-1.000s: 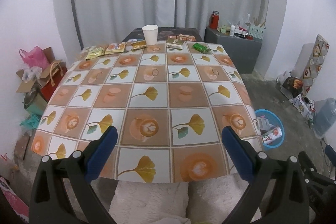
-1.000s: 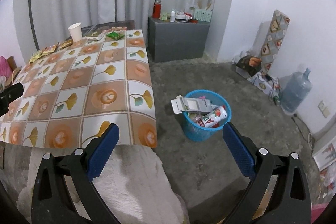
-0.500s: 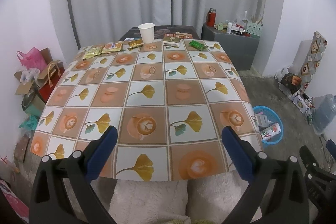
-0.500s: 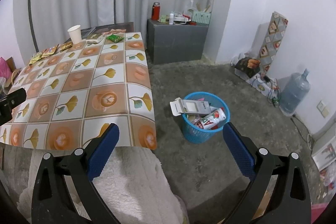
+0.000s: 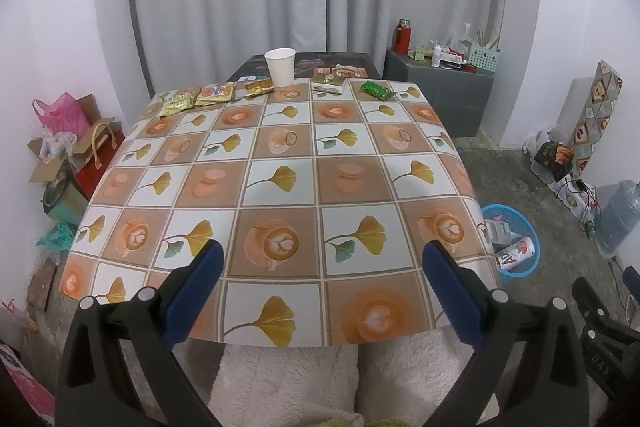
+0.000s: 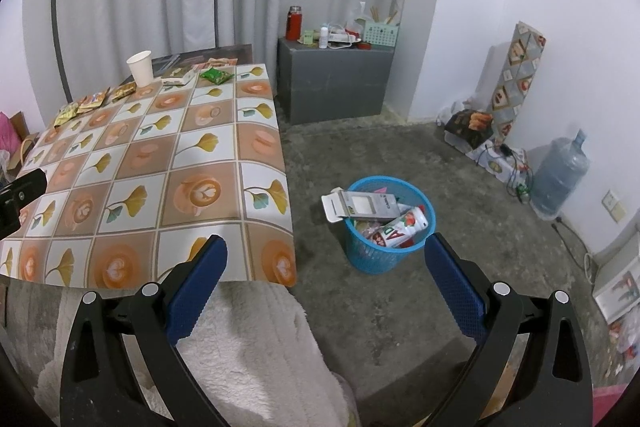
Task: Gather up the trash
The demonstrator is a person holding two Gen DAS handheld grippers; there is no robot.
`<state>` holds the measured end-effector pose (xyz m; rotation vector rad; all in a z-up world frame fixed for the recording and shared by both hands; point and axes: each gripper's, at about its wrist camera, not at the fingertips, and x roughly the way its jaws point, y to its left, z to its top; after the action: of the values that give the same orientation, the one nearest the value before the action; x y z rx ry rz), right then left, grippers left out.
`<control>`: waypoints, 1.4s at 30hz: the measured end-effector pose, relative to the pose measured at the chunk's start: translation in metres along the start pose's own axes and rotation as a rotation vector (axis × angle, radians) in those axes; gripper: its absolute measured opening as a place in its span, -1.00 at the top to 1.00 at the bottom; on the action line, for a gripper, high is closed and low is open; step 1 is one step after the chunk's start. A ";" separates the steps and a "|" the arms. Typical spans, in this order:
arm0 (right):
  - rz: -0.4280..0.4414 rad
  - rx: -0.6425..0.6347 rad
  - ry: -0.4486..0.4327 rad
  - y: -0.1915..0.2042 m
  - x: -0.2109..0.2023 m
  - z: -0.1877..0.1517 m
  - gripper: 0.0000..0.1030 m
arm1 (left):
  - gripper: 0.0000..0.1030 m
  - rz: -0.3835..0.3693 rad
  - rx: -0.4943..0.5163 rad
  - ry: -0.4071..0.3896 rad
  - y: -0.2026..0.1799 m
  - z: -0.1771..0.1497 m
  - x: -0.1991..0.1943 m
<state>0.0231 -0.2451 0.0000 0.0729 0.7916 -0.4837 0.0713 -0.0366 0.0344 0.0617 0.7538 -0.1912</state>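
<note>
My left gripper and right gripper, both spread wide and empty, hang at the table's near edge, with paper cup and wrappers along its far edge and the blue bin on the floor.

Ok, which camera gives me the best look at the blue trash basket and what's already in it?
The right wrist view: the blue trash basket stands whole on the floor, with a grey carton and a red-and-white bottle sticking out. In the left wrist view the tablecloth edge hides part of it.
</note>
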 end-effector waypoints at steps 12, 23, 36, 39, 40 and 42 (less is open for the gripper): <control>0.001 0.000 0.000 -0.001 0.000 0.001 -0.84 | -0.89 0.001 0.001 -0.001 0.000 0.000 -0.001; -0.002 0.005 0.002 -0.003 -0.002 0.002 -0.84 | -0.89 0.002 0.001 0.000 -0.001 -0.001 -0.001; 0.001 0.006 0.001 -0.007 -0.003 0.003 -0.84 | -0.89 0.004 0.001 -0.001 -0.003 -0.002 -0.002; 0.002 0.005 0.001 -0.006 -0.002 0.002 -0.84 | -0.89 0.004 0.001 0.000 -0.003 -0.002 -0.002; 0.002 0.005 0.001 -0.006 -0.002 0.002 -0.84 | -0.89 0.005 0.002 0.001 -0.002 -0.002 -0.002; 0.002 0.004 0.001 -0.007 -0.002 0.002 -0.84 | -0.89 0.005 0.002 0.001 -0.002 -0.002 -0.002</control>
<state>0.0204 -0.2507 0.0034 0.0776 0.7911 -0.4834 0.0677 -0.0382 0.0345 0.0656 0.7541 -0.1873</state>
